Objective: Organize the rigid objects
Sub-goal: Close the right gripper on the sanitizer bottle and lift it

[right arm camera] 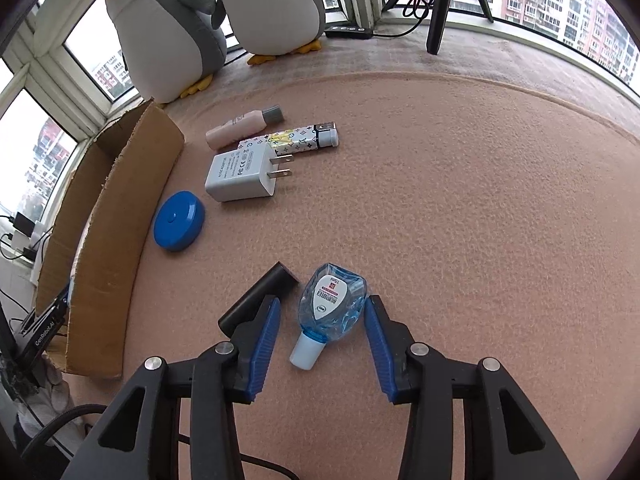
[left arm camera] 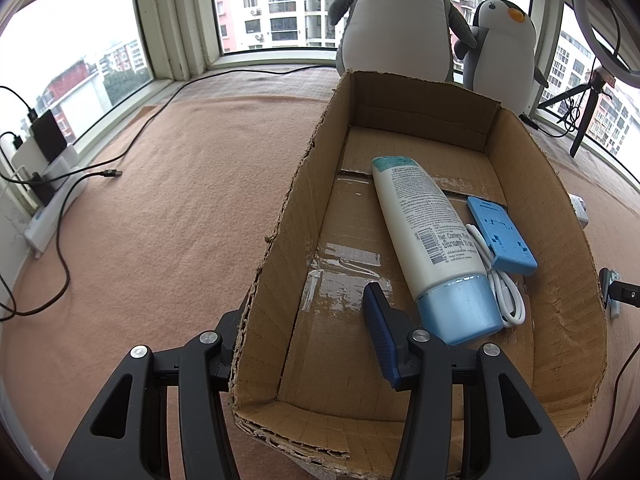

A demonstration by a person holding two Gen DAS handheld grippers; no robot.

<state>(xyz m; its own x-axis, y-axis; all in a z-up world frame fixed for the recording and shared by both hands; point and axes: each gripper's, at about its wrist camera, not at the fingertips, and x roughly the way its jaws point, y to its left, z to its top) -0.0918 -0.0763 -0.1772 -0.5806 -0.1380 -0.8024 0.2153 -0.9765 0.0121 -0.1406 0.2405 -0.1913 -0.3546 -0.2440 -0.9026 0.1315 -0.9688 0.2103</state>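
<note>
3 things lie in the cardboard box [left arm camera: 560,208] in the left wrist view: a white tube [left arm camera: 432,236], a blue stand [left arm camera: 500,236] and a coiled white cable [left arm camera: 508,296], while the left claw [left arm camera: 308,336] is spread across the box's left wall. In the right wrist view, the right claw [right arm camera: 320,344] is spread around a small blue bottle [right arm camera: 332,304] on the pink worktop [right arm camera: 460,220], with a black cylinder [right arm camera: 260,300] just beside its left finger; a blue disc [right arm camera: 179,220], a white charger [right arm camera: 244,178] and 2 tubes [right arm camera: 240,128] lie farther off.

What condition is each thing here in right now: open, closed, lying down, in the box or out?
Cardboard box: open-topped, edges torn.
Lotion tube: lying in box, capped.
Blue stand: flat in box.
White cable: coiled in box.
Small blue bottle: lying outside, capped.
Charger: outside, prongs out.
Left gripper: open, straddling the box wall.
Right gripper: open around bottle.
</note>
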